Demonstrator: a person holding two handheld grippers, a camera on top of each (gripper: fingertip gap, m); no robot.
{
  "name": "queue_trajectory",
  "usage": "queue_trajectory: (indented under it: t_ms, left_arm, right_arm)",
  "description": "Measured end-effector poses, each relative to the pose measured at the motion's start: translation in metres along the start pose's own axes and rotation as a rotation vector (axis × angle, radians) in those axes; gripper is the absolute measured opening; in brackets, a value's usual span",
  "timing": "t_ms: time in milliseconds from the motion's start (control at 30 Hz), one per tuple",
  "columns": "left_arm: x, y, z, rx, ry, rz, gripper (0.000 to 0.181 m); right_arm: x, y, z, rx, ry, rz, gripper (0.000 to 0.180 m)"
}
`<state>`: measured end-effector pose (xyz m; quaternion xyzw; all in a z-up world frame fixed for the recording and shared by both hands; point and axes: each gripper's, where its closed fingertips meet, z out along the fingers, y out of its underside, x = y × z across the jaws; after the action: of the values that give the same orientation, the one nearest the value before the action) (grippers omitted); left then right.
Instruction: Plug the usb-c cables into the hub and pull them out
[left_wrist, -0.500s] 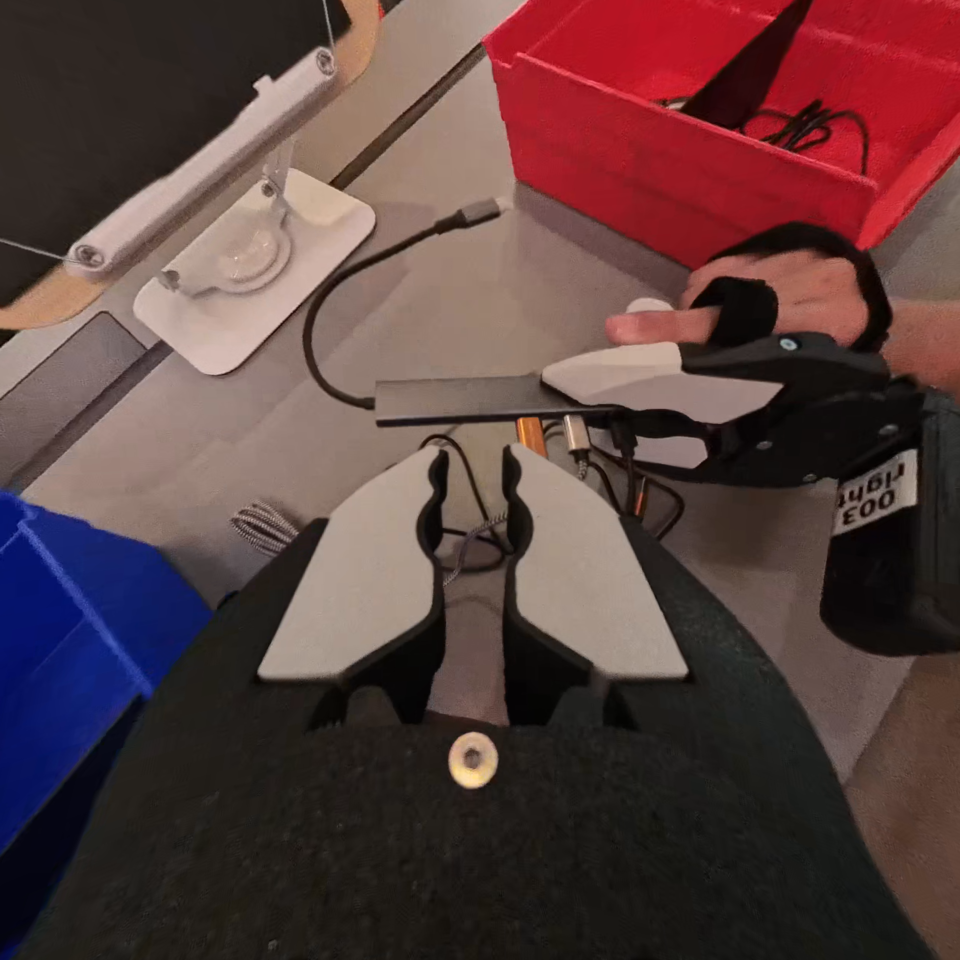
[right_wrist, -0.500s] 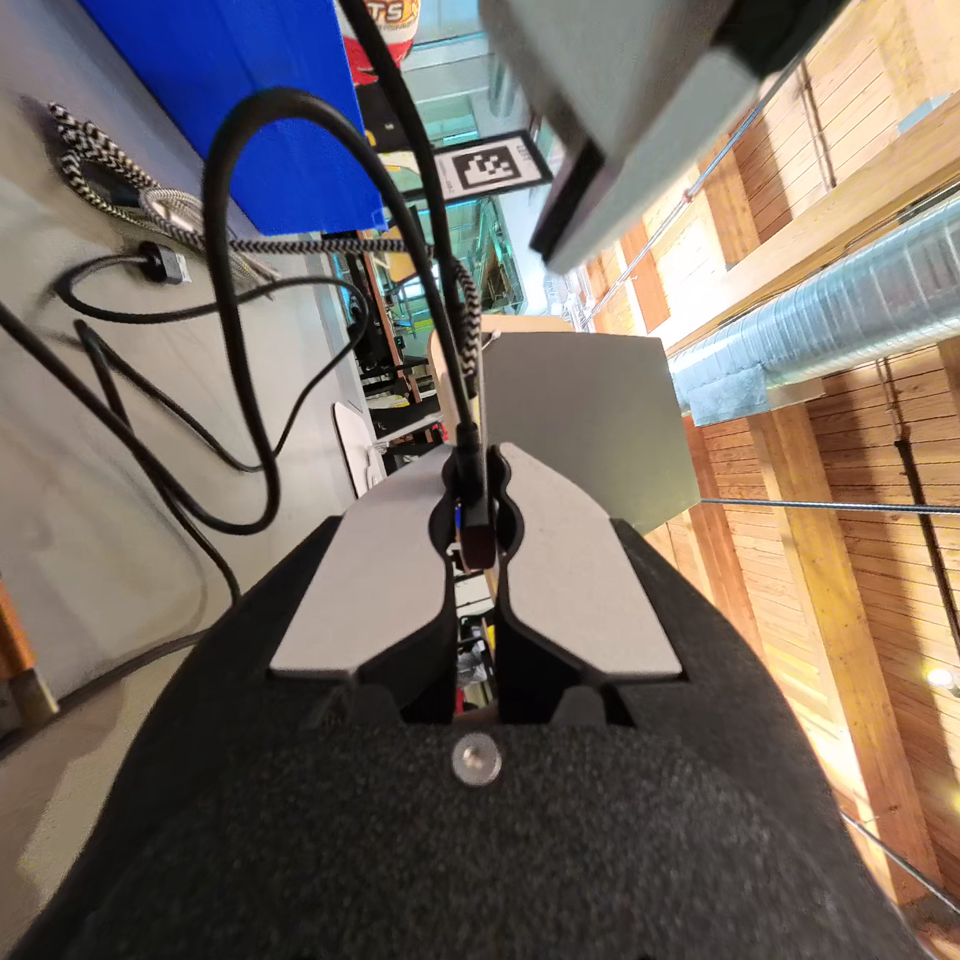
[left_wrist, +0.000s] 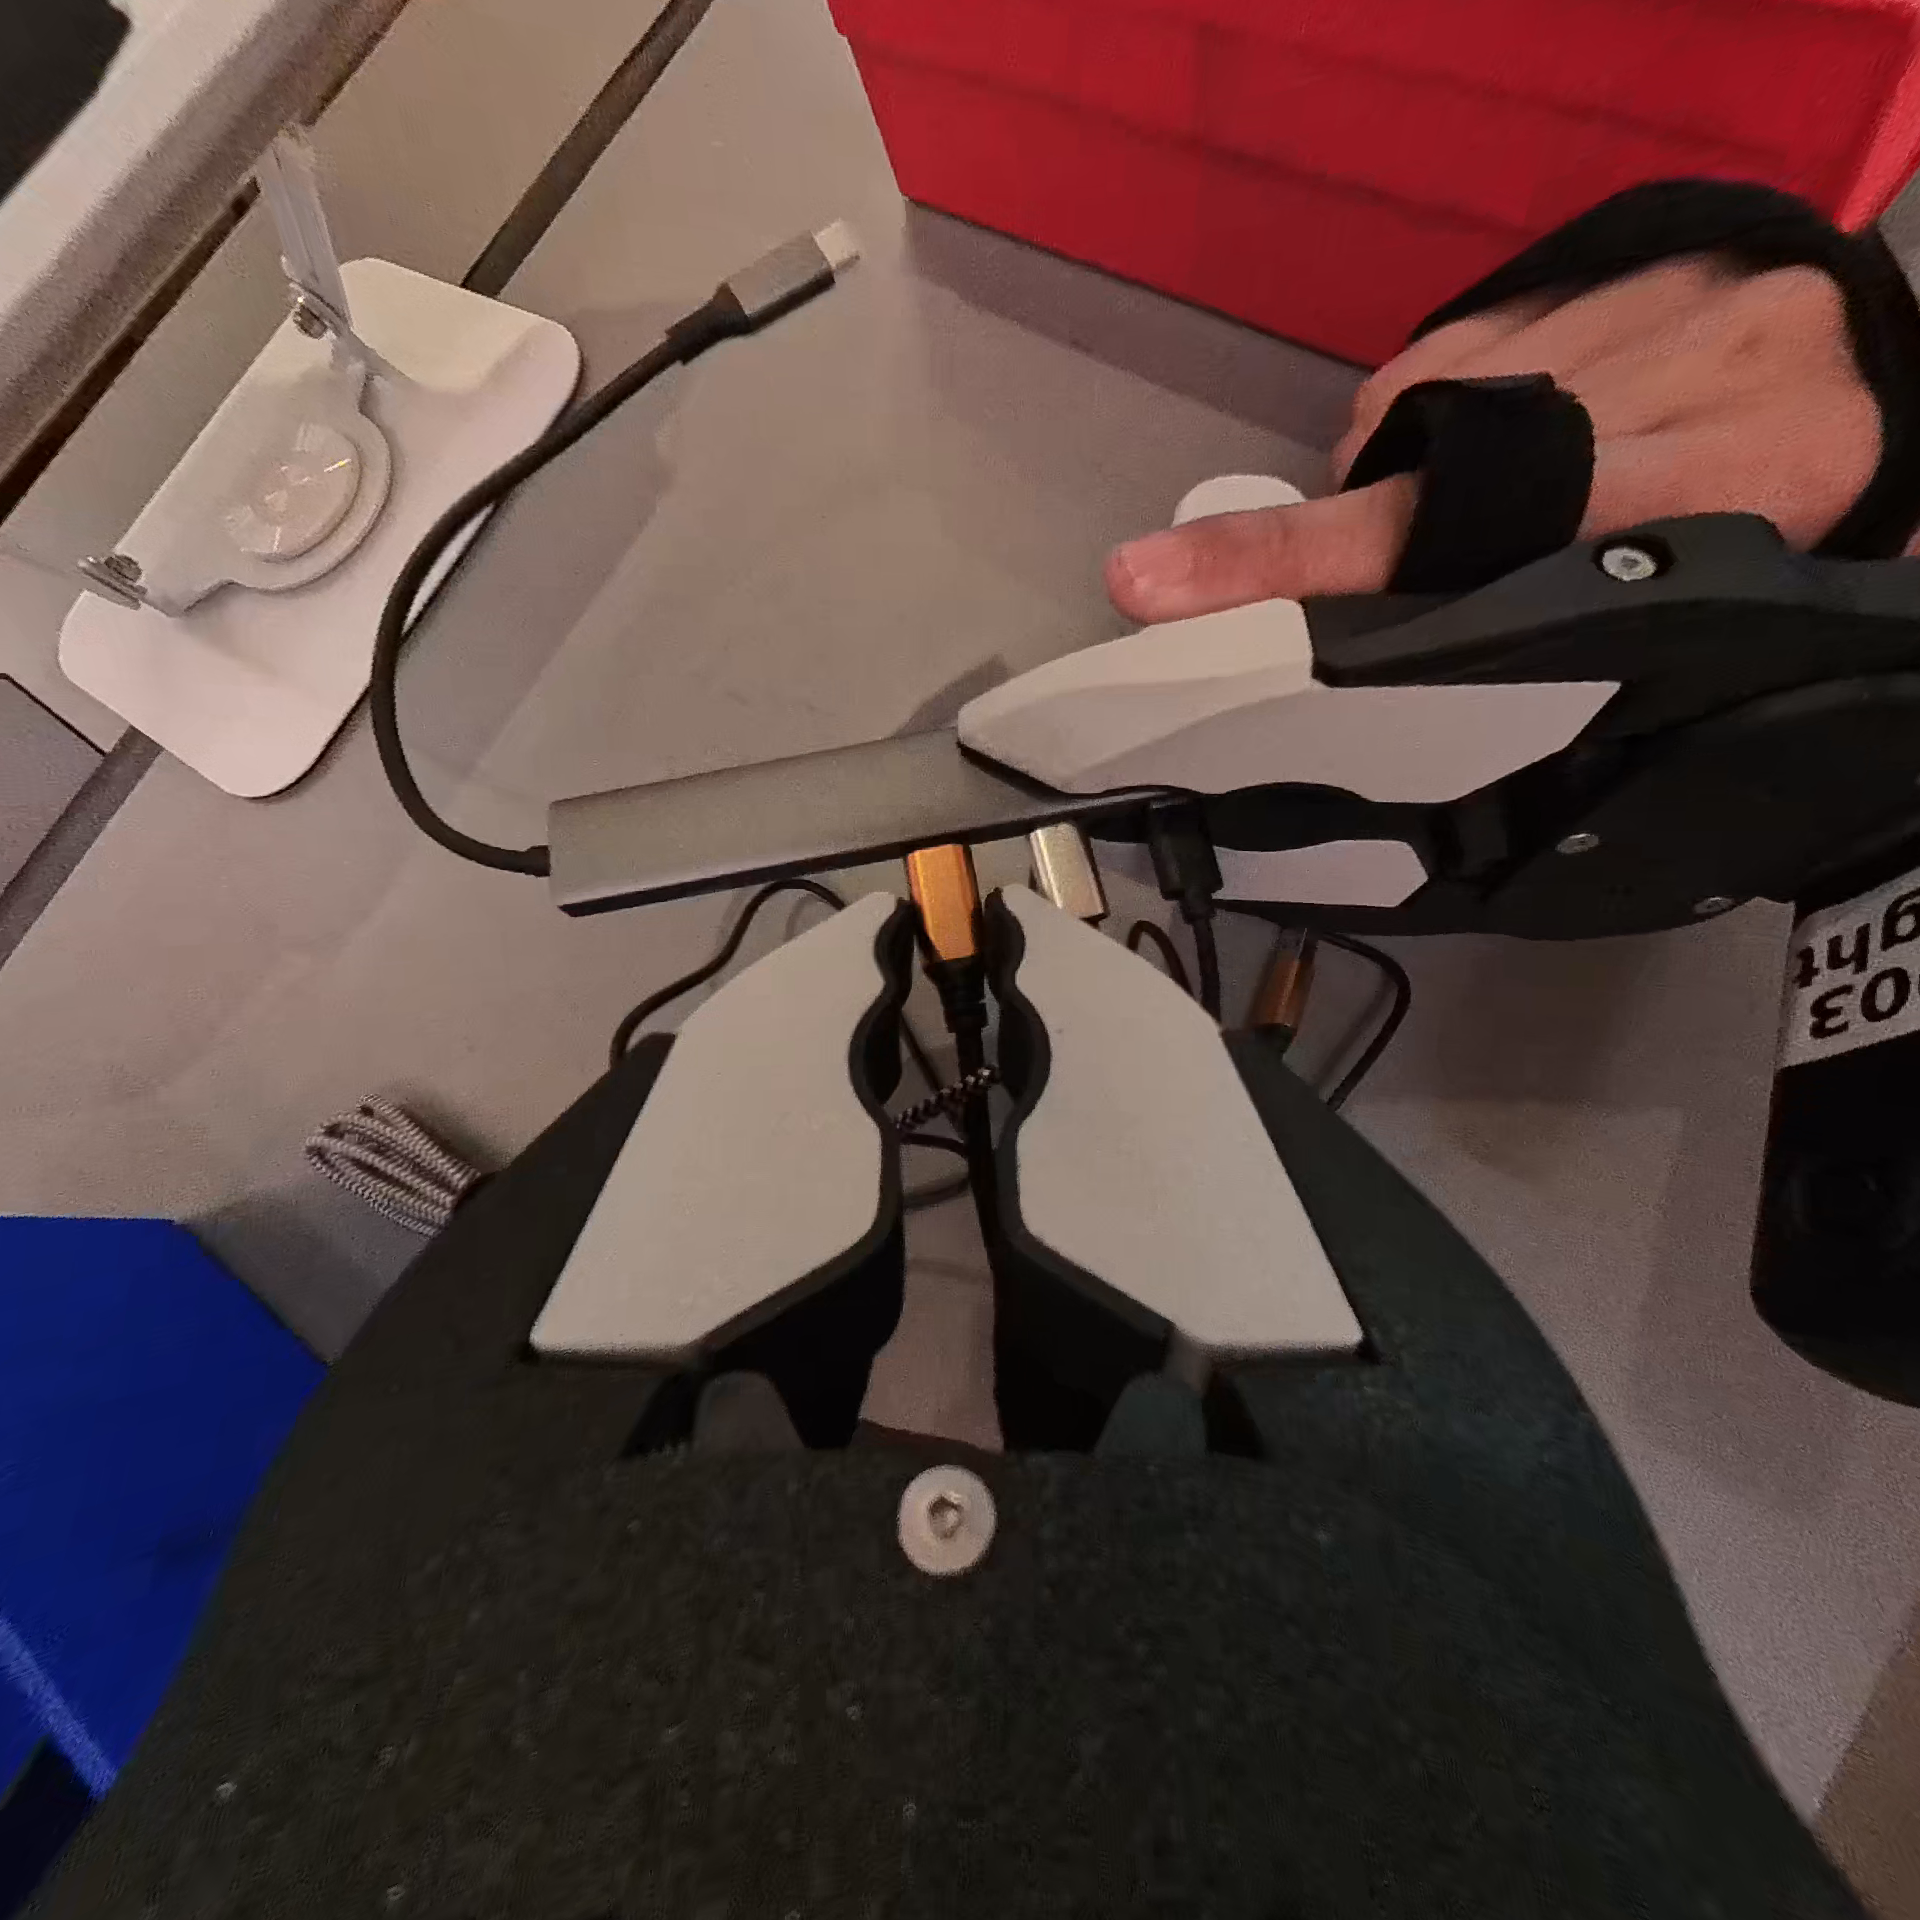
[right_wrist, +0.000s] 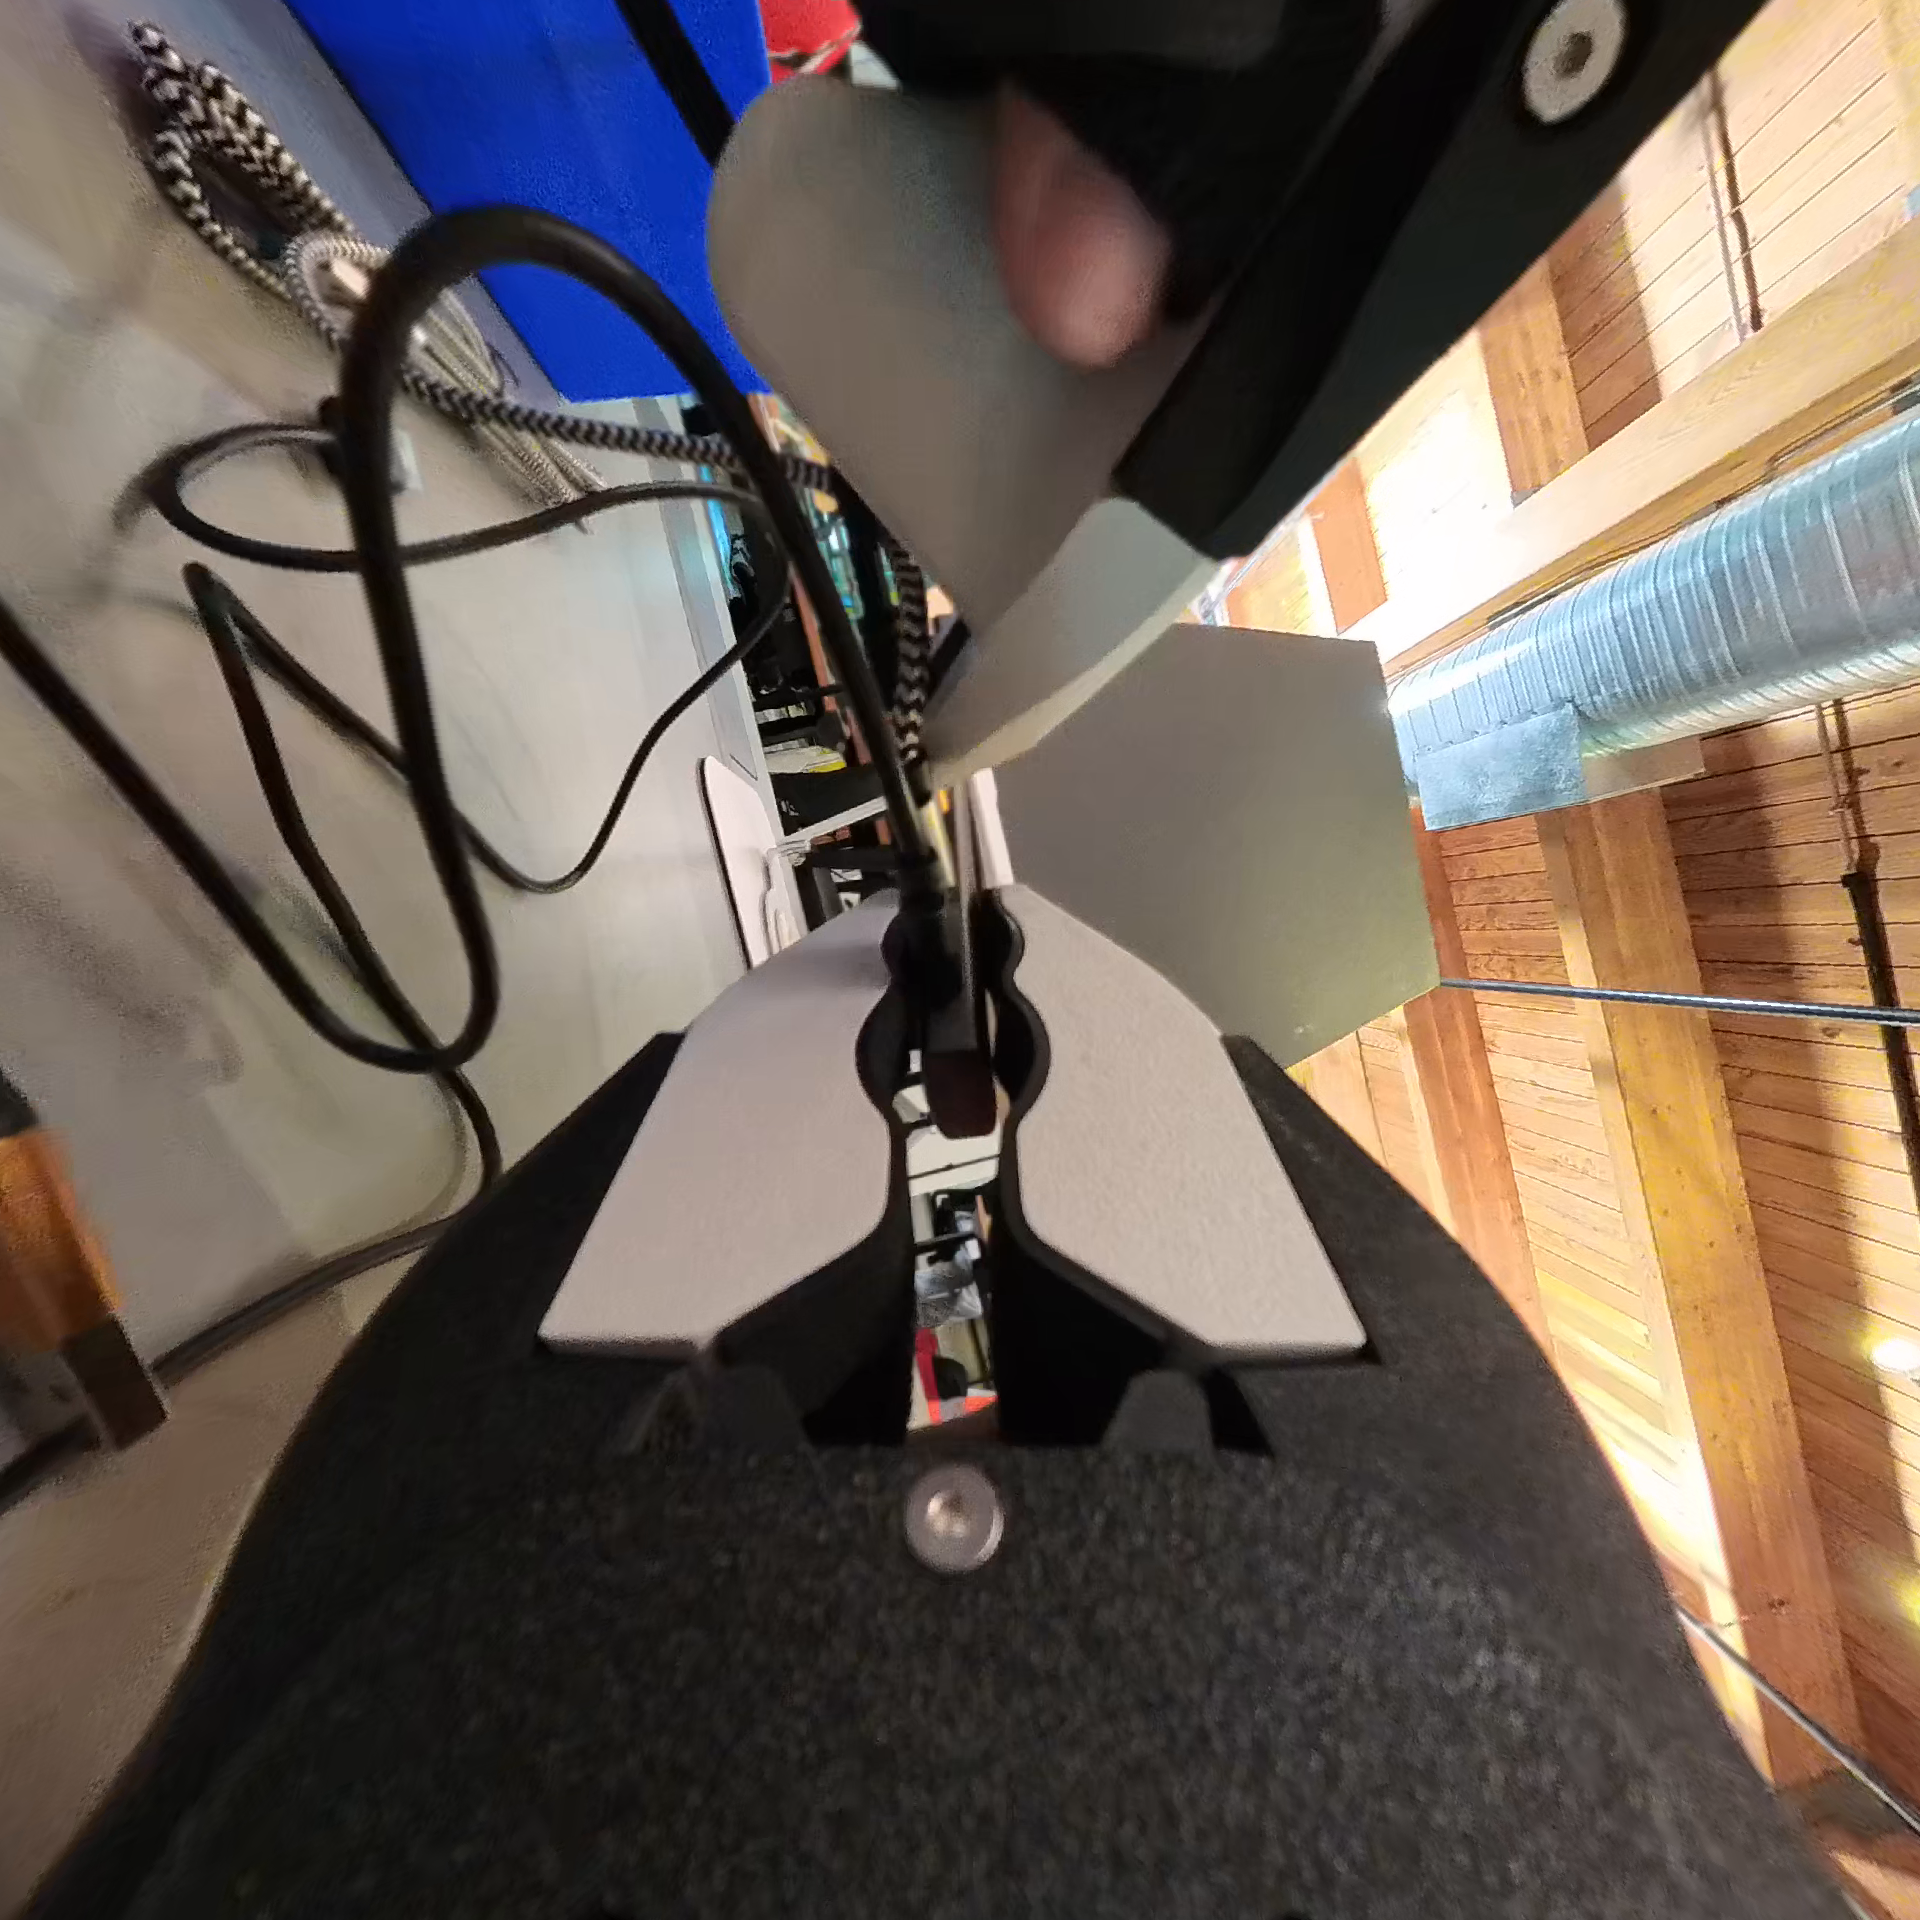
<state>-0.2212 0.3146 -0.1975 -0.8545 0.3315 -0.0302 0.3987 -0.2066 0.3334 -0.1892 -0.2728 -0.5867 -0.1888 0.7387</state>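
Left gripper (left_wrist: 951, 925) has advanced, its narrowly parted fingers now flanking the orange plug (left_wrist: 940, 899); right gripper (left_wrist: 1049, 790) stays clamped on the hub (left_wrist: 769, 831) at centre frame.

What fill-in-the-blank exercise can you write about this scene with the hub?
1. The fingertips of the left gripper flank a plug coloured ____.
2. The right gripper clamps the hub, which has ____ plugs inserted.
3. The bin behind the hub is ____.
Missing words: orange; three; red.
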Motion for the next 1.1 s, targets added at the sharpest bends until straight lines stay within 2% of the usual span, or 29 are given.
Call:
queue_trajectory:
  t_ms: [200, 500, 667, 767, 900, 1100]
  left_arm:
    - [0.0, 0.007, 0.0, -0.033, -0.017, 0.042, 0.012]
    - [-0.004, 0.021, 0.002, -0.097, -0.068, 0.054, 0.012]
    - [0.004, 0.017, -0.003, -0.037, 0.091, 0.0, 0.011]
    - [0.005, 0.021, -0.011, -0.046, 0.161, -0.002, 0.011]
    - [0.017, 0.02, -0.018, -0.025, 0.255, 0.011, 0.011]
    - [0.024, 0.021, -0.012, -0.003, 0.267, 0.028, 0.011]
  right_arm:
    - [-0.011, 0.0, 0.002, -0.019, -0.052, 0.079, 0.009]
    - [-0.029, -0.001, 0.014, -0.054, -0.107, 0.085, 0.01]
    - [-0.021, -0.011, -0.003, 0.144, -0.133, 0.151, 0.01]
    - [-0.023, -0.01, -0.004, 0.136, -0.166, 0.168, 0.013]
    - [-0.015, -0.027, -0.01, 0.224, -0.133, 0.16, 0.015]
    - [-0.018, -0.025, -0.012, 0.201, -0.118, 0.063, 0.009]
